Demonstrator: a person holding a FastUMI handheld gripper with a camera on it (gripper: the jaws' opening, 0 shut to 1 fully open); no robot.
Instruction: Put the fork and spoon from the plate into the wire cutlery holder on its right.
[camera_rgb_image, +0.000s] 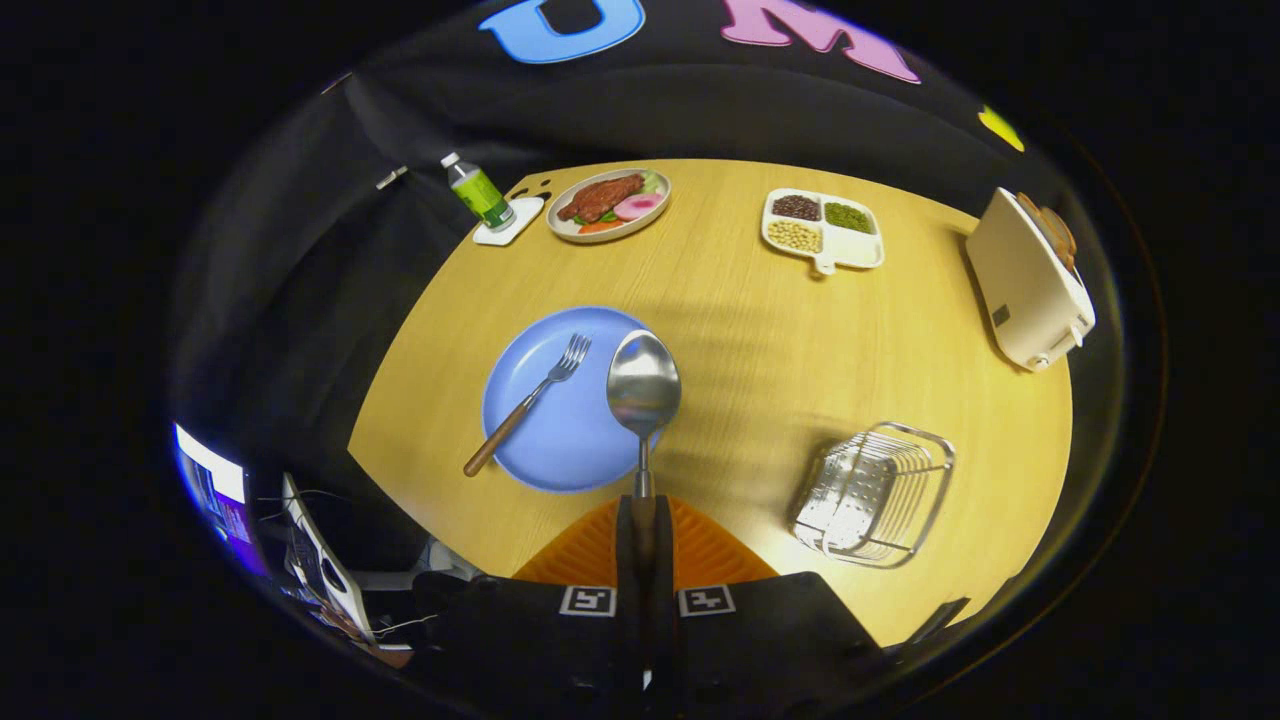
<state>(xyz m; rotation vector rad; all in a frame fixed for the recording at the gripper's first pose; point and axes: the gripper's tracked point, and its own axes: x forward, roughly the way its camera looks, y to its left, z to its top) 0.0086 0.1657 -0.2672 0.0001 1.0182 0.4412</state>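
Wooden table (760, 340) below, gripper (643, 530) pinching spoon (644, 385) by its handle, bowl over blue plate (560, 420).

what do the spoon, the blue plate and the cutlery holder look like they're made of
Spoon, clamped between the orange fingers: polished metal, mirror-like bowl, dark handle. Blue plate: matte, uniform colour, likely plastic or glazed ceramic. Cutlery holder: shiny metal wire, probably steel.
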